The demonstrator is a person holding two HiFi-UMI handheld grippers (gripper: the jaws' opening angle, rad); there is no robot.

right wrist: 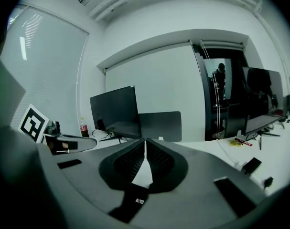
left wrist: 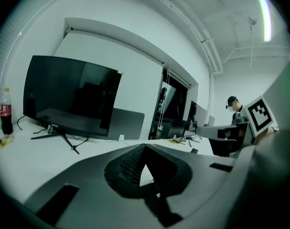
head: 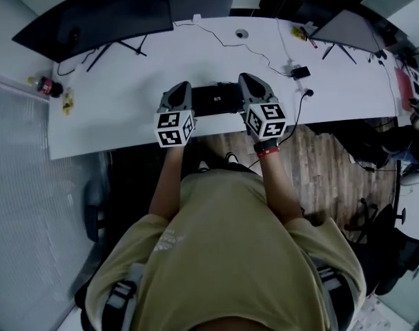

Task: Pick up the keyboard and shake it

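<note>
The black keyboard (head: 216, 99) lies on the white desk (head: 119, 95) near its front edge, straight ahead of me. My left gripper (head: 183, 85) rests at the keyboard's left end and my right gripper (head: 246, 78) at its right end, both pointing away from me. In the left gripper view the left gripper (left wrist: 145, 147) has its jaws shut tip to tip with only white desk showing behind them. The right gripper (right wrist: 145, 141) looks the same in the right gripper view. The keyboard is hidden in both gripper views.
A wide dark monitor (head: 102, 12) stands at the back left, and another screen (head: 347, 29) at the back right. A cola bottle (head: 47, 86) sits at the desk's left end. Cables and a small black adapter (head: 300, 72) lie to the right. A person (left wrist: 236, 109) stands far right.
</note>
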